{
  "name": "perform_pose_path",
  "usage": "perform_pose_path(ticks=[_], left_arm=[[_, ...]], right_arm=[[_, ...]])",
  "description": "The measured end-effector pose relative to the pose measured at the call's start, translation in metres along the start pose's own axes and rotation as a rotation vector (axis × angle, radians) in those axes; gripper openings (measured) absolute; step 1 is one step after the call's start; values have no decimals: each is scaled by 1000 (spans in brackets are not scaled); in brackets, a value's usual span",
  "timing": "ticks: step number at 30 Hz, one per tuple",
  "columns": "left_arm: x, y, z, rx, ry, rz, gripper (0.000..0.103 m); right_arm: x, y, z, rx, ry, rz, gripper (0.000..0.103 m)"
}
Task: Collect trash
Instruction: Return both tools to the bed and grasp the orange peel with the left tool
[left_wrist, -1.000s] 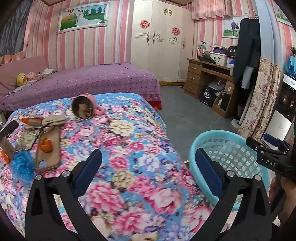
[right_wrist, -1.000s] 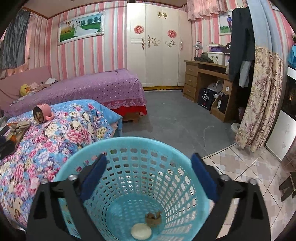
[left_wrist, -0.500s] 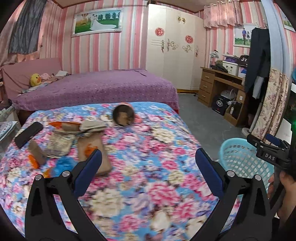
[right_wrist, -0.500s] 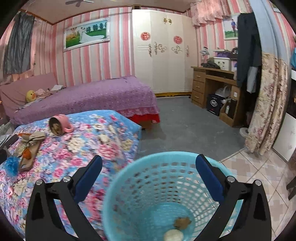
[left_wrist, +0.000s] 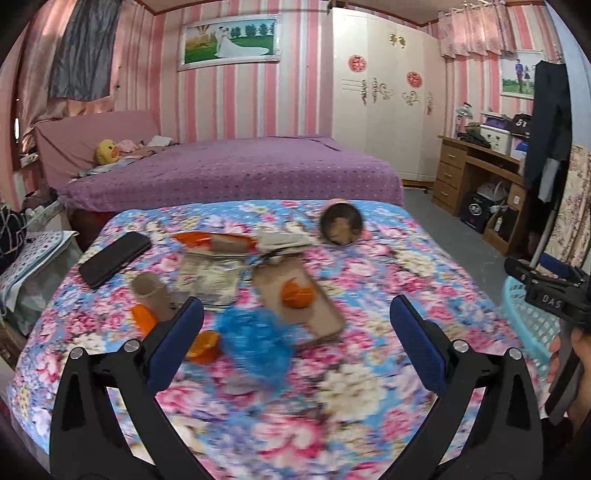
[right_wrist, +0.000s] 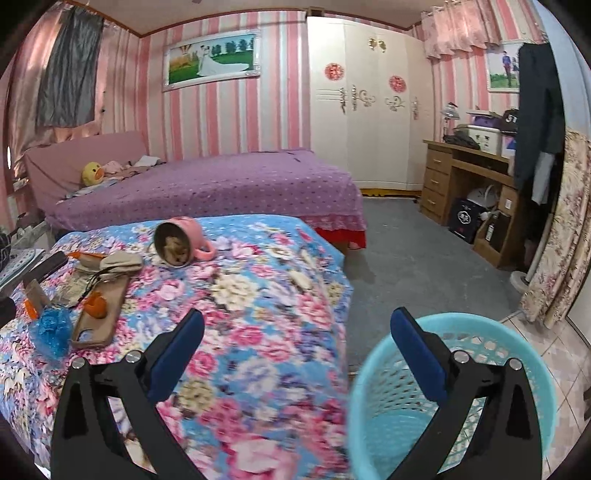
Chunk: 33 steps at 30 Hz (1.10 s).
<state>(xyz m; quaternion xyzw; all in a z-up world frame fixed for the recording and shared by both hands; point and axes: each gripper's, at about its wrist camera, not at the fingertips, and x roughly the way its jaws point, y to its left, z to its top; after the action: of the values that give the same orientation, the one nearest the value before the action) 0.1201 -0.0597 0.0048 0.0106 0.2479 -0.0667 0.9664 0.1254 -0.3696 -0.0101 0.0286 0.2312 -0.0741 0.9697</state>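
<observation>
Litter lies on the floral bedspread (left_wrist: 369, 295): a crumpled blue plastic wrapper (left_wrist: 255, 341), orange peel pieces (left_wrist: 203, 347), a brown tray (left_wrist: 299, 299) with an orange scrap, a cardboard tube (left_wrist: 151, 291), papers (left_wrist: 210, 277) and a tipped pink mug (left_wrist: 341, 223). My left gripper (left_wrist: 295, 332) hangs open over the bed, just short of the blue wrapper. The right gripper (right_wrist: 297, 350) is open and empty, between the bed's edge and the turquoise basket (right_wrist: 391, 402). The same mug (right_wrist: 181, 240), tray (right_wrist: 99, 317) and blue wrapper (right_wrist: 51, 330) show in the right wrist view.
A black phone (left_wrist: 114, 258) lies at the bed's far left. A purple bed (left_wrist: 236, 170) stands behind, with a white wardrobe (left_wrist: 384, 92) and a wooden desk (left_wrist: 480, 177) beyond grey floor. The basket's rim (left_wrist: 532, 314) and a hand (left_wrist: 576, 354) show at the right.
Both grippers swung left, away from the basket and toward the bed. The litter now sits centred ahead of the left gripper; the basket slid to the right gripper's lower right.
</observation>
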Motion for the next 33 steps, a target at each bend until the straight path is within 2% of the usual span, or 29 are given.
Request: perform_pose_path(ticks=[10,16,21,25,28,33], left_arm=[[18,82,-15,-95,57,93,97],[41,112,-37,-115,169,131,97],[65,115,-48,-104,254,113,97],[77,108,-47,-110,280,61,86],[85,101,-48,-112,303,20,68],[88,92,-44,-88,296,-40,41]], right_arm=[[16,48,-6,-82,30,21,99],[21,59,-8,-97,48,10,98],[26,54,-8,-65,62,11,99],[30,53,-9,-60,79,9,98],[31,56,-9,-62,84,16,98],[32,66,-10,-79,88,32,98]])
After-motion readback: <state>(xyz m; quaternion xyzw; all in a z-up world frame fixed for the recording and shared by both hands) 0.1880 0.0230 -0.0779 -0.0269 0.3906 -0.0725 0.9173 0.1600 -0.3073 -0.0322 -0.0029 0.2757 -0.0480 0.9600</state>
